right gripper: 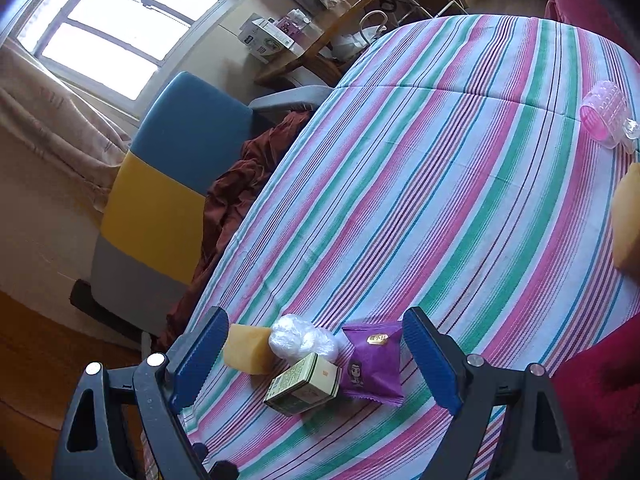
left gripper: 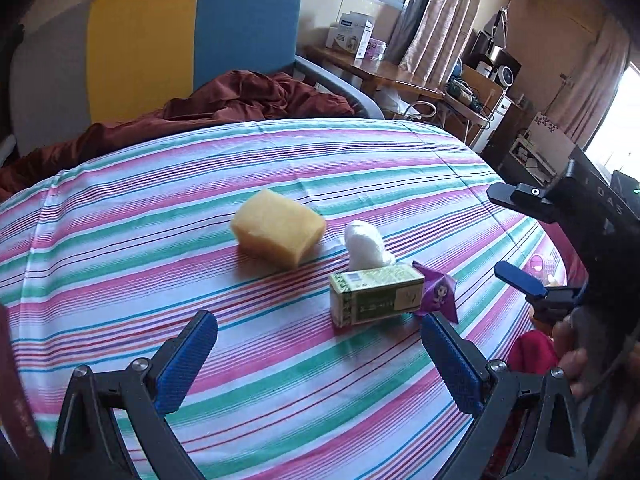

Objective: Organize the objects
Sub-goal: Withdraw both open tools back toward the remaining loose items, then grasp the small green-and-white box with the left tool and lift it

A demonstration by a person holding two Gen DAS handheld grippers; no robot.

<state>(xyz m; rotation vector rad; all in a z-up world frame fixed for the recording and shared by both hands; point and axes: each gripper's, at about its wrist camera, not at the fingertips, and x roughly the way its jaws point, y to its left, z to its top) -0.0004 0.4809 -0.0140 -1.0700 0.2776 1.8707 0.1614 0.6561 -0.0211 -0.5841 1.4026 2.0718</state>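
Just ahead of both wide-apart grippers, left gripper [left gripper: 318, 354] and right gripper [right gripper: 316, 354], green box [right gripper: 305, 385].

Daylit room, strong fisheye warp.
You get blown-out glare from the window [right gripper: 120, 28] at upper left of the right wrist view; corners go dark, edges bend, and the sponge [left gripper: 278, 229] casts a soft shadow.

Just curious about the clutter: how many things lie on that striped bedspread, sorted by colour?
Yellow: 2, sponge block and another yellow thing at the edge
White: 1, plastic wad
Green: 1, box
Purple: 1, snack packet
Pink: 1, hair roller
Total: 6
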